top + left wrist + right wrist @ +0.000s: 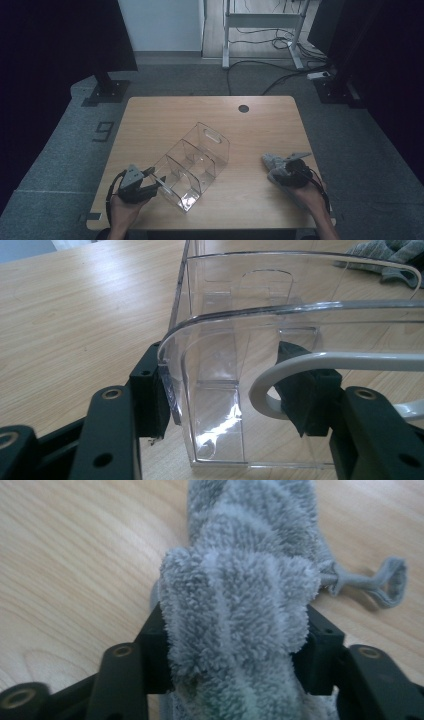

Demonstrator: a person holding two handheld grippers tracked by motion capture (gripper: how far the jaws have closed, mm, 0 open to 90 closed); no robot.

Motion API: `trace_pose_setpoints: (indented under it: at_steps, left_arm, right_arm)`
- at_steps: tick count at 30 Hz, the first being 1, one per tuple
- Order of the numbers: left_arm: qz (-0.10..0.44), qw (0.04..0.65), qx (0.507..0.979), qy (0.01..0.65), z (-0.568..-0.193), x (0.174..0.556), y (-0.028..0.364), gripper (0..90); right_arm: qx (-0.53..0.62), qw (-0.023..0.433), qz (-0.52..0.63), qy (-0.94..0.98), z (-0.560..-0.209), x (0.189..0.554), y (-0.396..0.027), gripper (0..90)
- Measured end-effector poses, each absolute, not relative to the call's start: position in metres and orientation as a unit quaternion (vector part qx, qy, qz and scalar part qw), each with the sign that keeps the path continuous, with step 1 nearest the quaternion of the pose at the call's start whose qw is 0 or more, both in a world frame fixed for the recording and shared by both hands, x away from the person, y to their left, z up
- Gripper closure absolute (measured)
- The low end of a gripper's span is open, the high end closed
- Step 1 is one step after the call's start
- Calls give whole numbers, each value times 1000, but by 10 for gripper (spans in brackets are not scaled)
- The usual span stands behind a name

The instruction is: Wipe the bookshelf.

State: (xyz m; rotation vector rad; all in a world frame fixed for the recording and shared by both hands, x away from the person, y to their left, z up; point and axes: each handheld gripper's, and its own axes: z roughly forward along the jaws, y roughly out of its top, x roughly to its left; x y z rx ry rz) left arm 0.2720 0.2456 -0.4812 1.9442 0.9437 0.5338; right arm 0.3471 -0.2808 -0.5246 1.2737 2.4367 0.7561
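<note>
A clear plastic organizer (192, 162) with several compartments lies slantwise on the wooden table (160, 115). My left gripper (155, 181) is at its near left end. In the left gripper view the jaws straddle a corner of the organizer (225, 340), with the left pad (160, 400) against the curved wall and the right pad seen through the plastic. At the right, my right gripper (272, 167) holds a fluffy grey cloth (269, 161) down on the table. The right gripper view has the cloth (240, 580) bunched between both pads of that gripper (235, 645), its hanging loop (390, 582) lying off to the right.
A round cable hole (243, 108) sits near the table's far edge. Beyond the table stand a white desk frame (260, 22) and floor cables (280, 75). Dark stands flank the table at both sides. The grey cloth (385, 252) lies past the organizer in the left gripper view.
</note>
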Motion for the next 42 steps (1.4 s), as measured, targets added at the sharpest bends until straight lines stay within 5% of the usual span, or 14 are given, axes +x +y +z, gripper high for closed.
trace_pose_setpoints:
  at_steps: [14,42]
  left_arm:
    - [201,454,779,383,-482,270,246,442]
    - [188,447,785,386,-481,269,242,437]
  right_arm:
    - [442,140,250,850,-520,343,-279,590]
    - [397,122,356,837,-468,344,-253,611]
